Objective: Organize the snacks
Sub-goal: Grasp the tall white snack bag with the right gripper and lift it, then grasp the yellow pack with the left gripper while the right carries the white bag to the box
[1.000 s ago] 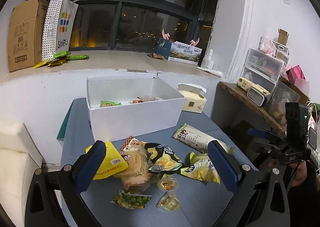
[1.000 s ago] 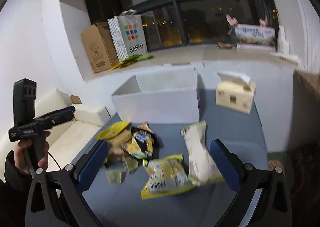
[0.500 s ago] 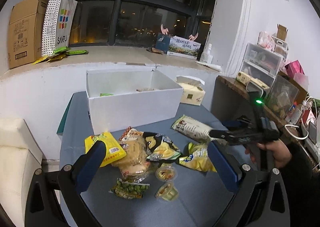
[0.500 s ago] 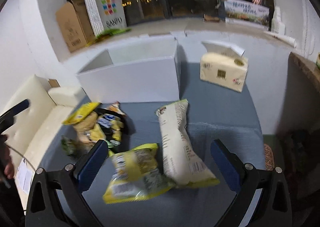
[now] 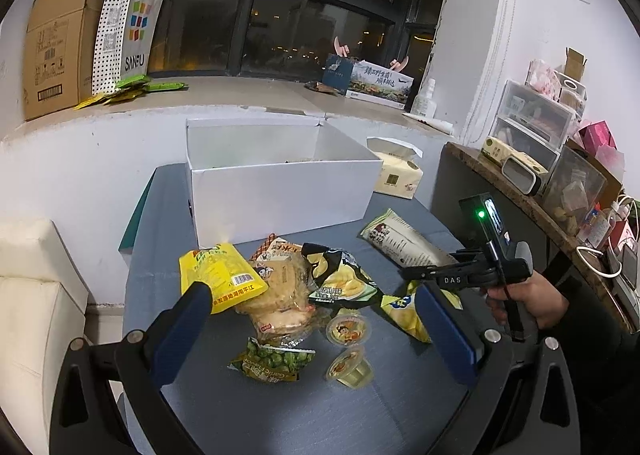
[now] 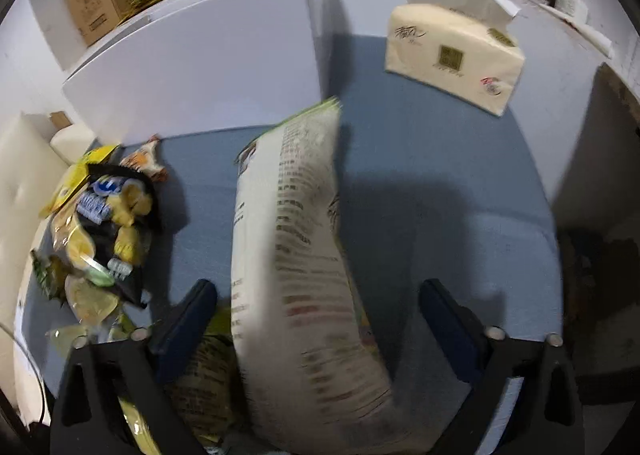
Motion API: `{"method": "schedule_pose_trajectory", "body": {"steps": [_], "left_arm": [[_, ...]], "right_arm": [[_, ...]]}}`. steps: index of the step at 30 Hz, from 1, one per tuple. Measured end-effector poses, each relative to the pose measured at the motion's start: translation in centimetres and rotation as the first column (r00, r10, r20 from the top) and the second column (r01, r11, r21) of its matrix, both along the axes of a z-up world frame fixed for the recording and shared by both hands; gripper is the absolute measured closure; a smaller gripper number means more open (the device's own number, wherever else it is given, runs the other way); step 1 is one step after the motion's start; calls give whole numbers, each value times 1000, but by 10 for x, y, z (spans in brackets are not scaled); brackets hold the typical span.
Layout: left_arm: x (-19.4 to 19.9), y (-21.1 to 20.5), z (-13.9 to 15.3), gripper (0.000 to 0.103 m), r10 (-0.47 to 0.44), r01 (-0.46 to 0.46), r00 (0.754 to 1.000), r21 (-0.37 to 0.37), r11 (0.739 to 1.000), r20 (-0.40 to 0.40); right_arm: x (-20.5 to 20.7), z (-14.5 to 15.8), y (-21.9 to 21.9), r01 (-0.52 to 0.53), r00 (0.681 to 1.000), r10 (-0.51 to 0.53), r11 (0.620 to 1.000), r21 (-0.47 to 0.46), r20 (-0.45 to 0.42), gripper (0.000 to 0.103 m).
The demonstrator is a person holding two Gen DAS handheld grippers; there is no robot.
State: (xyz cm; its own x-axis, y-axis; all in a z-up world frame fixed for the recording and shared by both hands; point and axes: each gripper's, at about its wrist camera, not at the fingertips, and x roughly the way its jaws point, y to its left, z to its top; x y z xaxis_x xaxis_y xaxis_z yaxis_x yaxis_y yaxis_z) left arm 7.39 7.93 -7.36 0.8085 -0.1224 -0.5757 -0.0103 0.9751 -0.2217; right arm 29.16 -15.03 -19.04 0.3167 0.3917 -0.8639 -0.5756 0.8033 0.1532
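Lowered since the earlier frames, the right gripper (image 6: 316, 303) now straddles the long white printed snack bag (image 6: 304, 255), which lies flat on the blue-grey tabletop (image 6: 440, 183) in front of the open white cardboard box (image 6: 192, 67). Its jaws have just been closing, yet in the right wrist view both blue fingers (image 6: 188, 315) stand clear of the bag's sides, with table showing between pad and bag; the bag is between them, not pinched. A yellow crinkled packet (image 6: 208, 359) lies partly under the bag's near end. Left of the bag sits the heap of remaining snacks, topped by a black chip bag with yellow print (image 6: 108, 223). In the left wrist view the left gripper (image 5: 316, 319) hangs spread wide above that heap, holding nothing, with two clear jelly cups (image 5: 348, 329) and a green pea packet (image 5: 276, 361) between its fingers' lines. A cream tissue pack (image 6: 452, 55) stands beside the box. The person's right hand (image 5: 524, 295) grips the tool's handle.
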Motion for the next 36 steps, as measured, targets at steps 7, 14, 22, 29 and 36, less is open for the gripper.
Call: {"method": "schedule_pose_trajectory", "body": {"steps": [7,14,22,29,36], "left_arm": [[5,1,-2,0,-2,2,1000,0,1000,-6],[18,11,-10,0,-18,17,999,-41,999,-28],[71,41,-31,0,6,-18,989,-83,996,-144],[129,51,-58,0,-17,1,953,-52,999,-304],[163,81,-103,0,90,-146,861,-74,986,-501]], "right_arm": [[-14,10,-8,-24,999,24,1000,2,39,71],[-23,51,-42,35,993,-50,990,139,107,72],[-62,105,-80,75,979,-138,929,362,150,72],[-102,121,-91,69,973,-152,906,417,171,72],[-107,111,-88,62,978,-139,905,421,154,72]]}}
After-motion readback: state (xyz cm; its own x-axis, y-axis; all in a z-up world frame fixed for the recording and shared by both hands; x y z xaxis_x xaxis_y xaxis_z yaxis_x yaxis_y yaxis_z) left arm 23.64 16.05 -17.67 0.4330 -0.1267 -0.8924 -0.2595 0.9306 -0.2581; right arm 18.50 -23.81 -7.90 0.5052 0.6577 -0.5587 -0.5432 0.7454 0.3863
